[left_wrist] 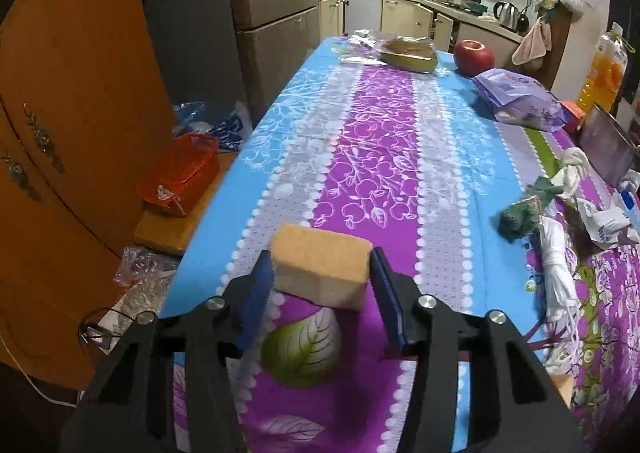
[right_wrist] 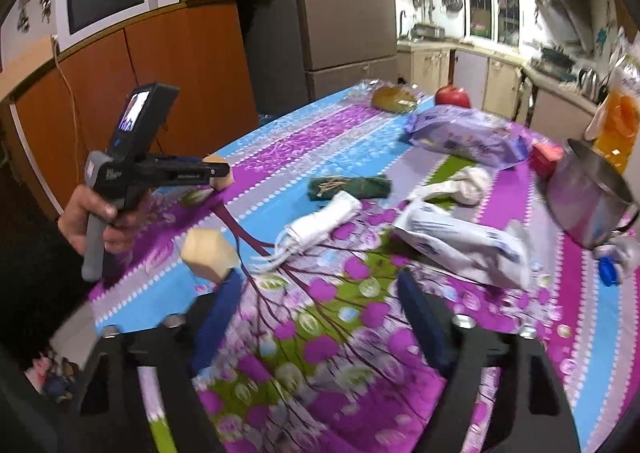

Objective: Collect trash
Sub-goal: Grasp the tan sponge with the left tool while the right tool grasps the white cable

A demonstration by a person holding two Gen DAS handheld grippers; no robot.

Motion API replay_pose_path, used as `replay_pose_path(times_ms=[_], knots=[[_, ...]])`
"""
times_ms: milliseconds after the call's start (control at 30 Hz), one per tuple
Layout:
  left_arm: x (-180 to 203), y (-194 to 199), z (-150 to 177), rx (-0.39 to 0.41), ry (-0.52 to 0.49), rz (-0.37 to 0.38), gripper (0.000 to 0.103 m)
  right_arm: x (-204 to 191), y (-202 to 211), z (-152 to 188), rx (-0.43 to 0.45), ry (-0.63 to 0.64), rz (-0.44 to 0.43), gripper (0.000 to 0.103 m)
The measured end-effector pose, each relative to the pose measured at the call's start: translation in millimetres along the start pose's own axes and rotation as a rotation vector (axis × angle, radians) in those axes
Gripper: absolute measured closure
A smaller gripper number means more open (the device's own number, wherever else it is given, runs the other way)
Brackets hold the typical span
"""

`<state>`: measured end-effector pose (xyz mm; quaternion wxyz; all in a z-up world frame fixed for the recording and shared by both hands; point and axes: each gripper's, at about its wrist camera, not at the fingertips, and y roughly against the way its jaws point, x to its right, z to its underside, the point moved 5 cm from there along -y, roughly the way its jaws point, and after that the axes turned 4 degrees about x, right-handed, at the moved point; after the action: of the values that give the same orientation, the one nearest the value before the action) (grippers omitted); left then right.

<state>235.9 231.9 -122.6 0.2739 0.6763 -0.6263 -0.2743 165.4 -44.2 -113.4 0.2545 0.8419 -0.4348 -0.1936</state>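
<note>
In the left wrist view my left gripper (left_wrist: pixel 322 267) has its blue pads pressed on both sides of a tan foam block (left_wrist: pixel 320 277), held just above the flowered tablecloth (left_wrist: pixel 372 141). The right wrist view shows that same gripper (right_wrist: pixel 218 173) in a hand at the left, with the block at its tip. My right gripper (right_wrist: pixel 318 277) is open over the cloth with nothing between its fingers. A second tan block (right_wrist: pixel 210 253) lies just beyond its left fingertip. Crumpled white packaging (right_wrist: pixel 460 245), a rolled white tissue (right_wrist: pixel 324 225) and a green wrapper (right_wrist: pixel 352 187) lie ahead.
An orange basket (left_wrist: pixel 180 175) sits on a low wooden stand left of the table. At the far end are an apple (right_wrist: pixel 452 95), bagged bread (right_wrist: pixel 394 99) and a purple packet (right_wrist: pixel 464 137). At the right are a steel pot (right_wrist: pixel 588 193) and a juice bottle (right_wrist: pixel 618 121).
</note>
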Motion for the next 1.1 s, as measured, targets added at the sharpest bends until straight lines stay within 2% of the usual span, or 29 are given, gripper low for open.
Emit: replay_pose_path(times_ms=[33,133,300,500,567,633,667,700,733,800,1000,1100], knots=[[2.0,0.4,0.8,0.007,-0.010,-0.004,0.058,-0.8,-7.0,-3.2,-0.014,-0.016,-0.008,0.045],[4.0,1.1,4.2,0.021,-0.009,-0.006,0.061,-0.3,-34.0,-16.2,-0.059,-0.108,-0.033,0.047],[-0.9,0.6,7.2,0.029,0.024,0.027,0.061,-14.1,-67.2,-27.3,-0.123,-0.155,-0.027,0.035],[-5.0,-2.8,10.7,0.019,0.043,0.069,0.057,-19.2,-100.8,-28.6,-0.189,-0.165,0.043,0.037],[-6.1,-3.1,12.6,0.028,0.047,0.077,0.057,-16.9,-109.3,-25.9,-0.210,-0.182,0.047,0.048],[-7.6,-2.1,13.4,0.035,0.059,0.085,0.059,-14.0,-115.1,-20.9,-0.234,-0.206,0.035,0.066],[-8.2,-1.8,13.7,0.037,0.064,0.087,0.060,-12.5,-118.3,-18.1,-0.241,-0.221,0.018,0.068],[-8.3,-1.3,14.0,0.037,0.069,0.086,0.060,-10.9,-118.8,-17.0,-0.237,-0.233,0.004,0.069],[-8.8,-0.6,13.9,0.037,0.072,0.082,0.061,-9.4,-118.0,-16.7,-0.230,-0.246,-0.014,0.075],[-9.7,3.1,13.0,0.042,0.070,0.066,0.061,-7.3,-115.2,-16.5,-0.232,-0.255,-0.032,0.078],[-12.3,43.7,0.0,0.118,0.065,0.035,0.062,-6.9,-77.3,-20.7,-0.184,-0.193,-0.027,0.079],[-6.3,64.0,-5.4,0.132,0.062,0.049,0.062,-9.7,-53.9,-18.3,-0.174,-0.143,-0.018,0.079]])
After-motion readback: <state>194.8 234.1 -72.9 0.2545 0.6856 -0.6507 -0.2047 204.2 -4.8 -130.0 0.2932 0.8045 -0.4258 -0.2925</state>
